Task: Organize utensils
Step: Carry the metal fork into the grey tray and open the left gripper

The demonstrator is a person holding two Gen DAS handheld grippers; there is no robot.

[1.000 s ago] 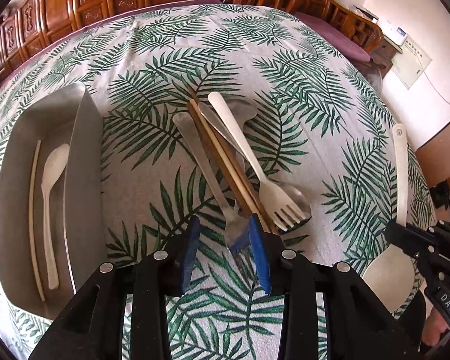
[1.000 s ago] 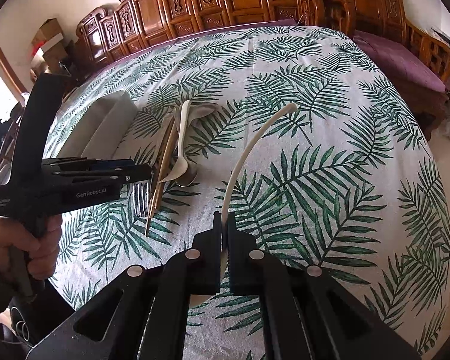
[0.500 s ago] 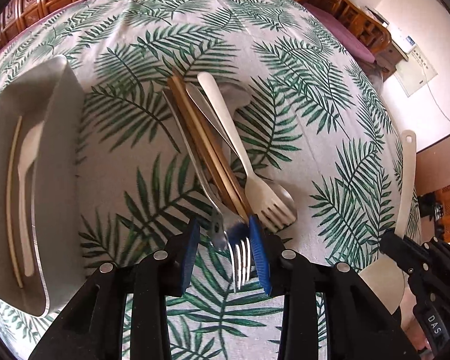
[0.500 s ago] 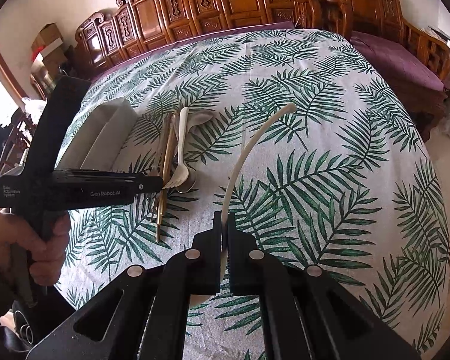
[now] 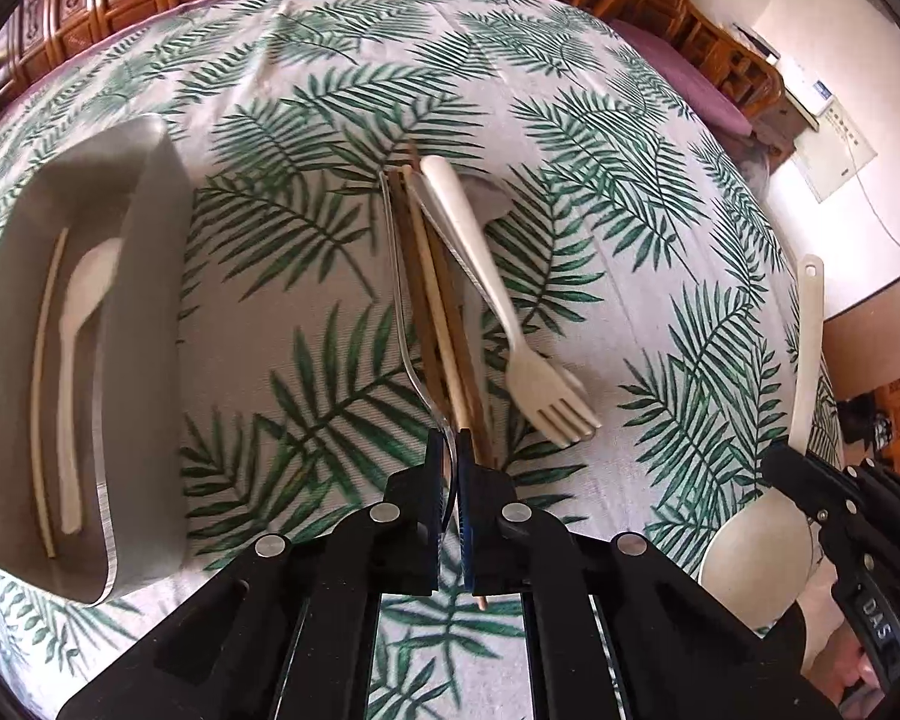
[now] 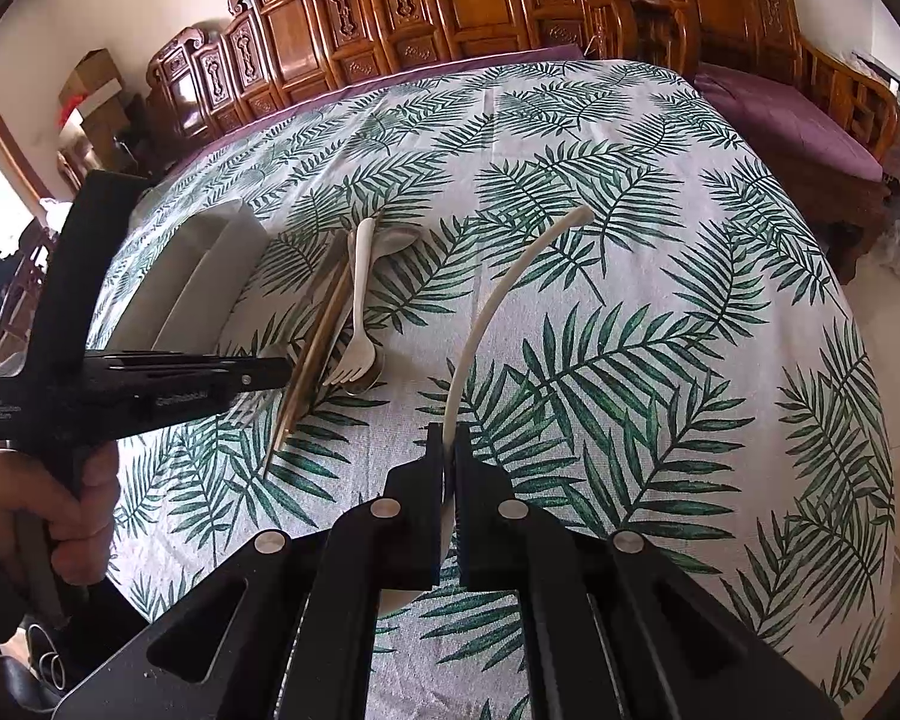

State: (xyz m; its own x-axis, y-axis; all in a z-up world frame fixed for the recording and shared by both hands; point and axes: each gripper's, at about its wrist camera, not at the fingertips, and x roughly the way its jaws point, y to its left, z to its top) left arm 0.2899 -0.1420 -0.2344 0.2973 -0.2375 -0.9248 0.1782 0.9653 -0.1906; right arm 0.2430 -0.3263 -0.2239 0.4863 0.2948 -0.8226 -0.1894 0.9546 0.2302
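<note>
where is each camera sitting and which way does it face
Left wrist: on the left tool, looking down at the fork pile and tray; right tool at the edge.
Right wrist: on the right tool, looking along its ladle; a hand holds the left tool.
Shared: pile, tray, ladle, tablecloth.

The table was covered with a cloth (image 5: 570,252) that looked matt and woven, printed with green leaves. A shiny metal fork (image 5: 399,300) was seen beside brown wooden chopsticks (image 5: 432,300). A cream fork (image 5: 498,300) looked like smooth matt plastic. The tray (image 5: 150,312) was grey and matt, with a bright shiny edge. A pale plastic spoon (image 5: 75,348) and a thin pale stick (image 5: 42,396) were seen inside it. The big ladle (image 5: 807,360) was smooth and cream. The cabinets (image 6: 450,6) were made of carved, glossy wood.
</note>
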